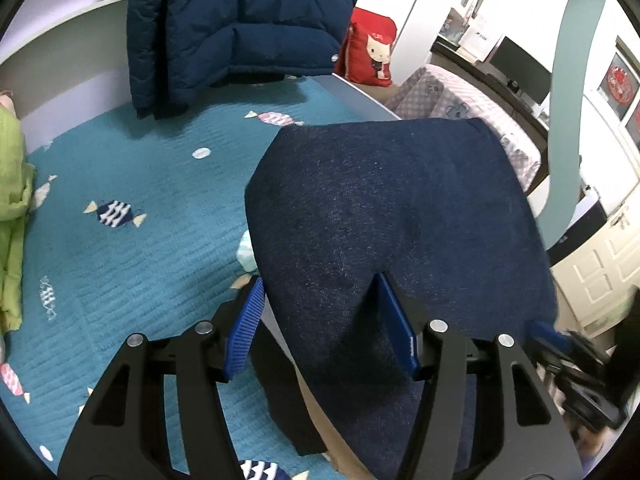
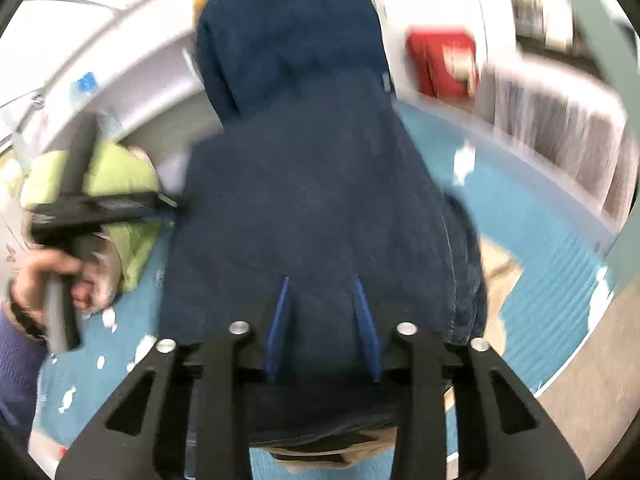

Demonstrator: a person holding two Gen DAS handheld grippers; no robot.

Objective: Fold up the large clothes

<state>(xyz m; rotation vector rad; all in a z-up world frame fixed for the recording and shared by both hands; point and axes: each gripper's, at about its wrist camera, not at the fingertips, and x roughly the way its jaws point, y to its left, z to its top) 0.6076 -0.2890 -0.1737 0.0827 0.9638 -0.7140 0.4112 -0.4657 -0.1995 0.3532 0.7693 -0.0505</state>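
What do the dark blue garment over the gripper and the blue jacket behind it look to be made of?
The dark blue garment looks like denim: matte, with a fine speckled weave, though it could be another heavy cotton. The blue jacket looks like quilted, padded synthetic shell: puffy stitched panels with a faint sheen, probably nylon or polyester.
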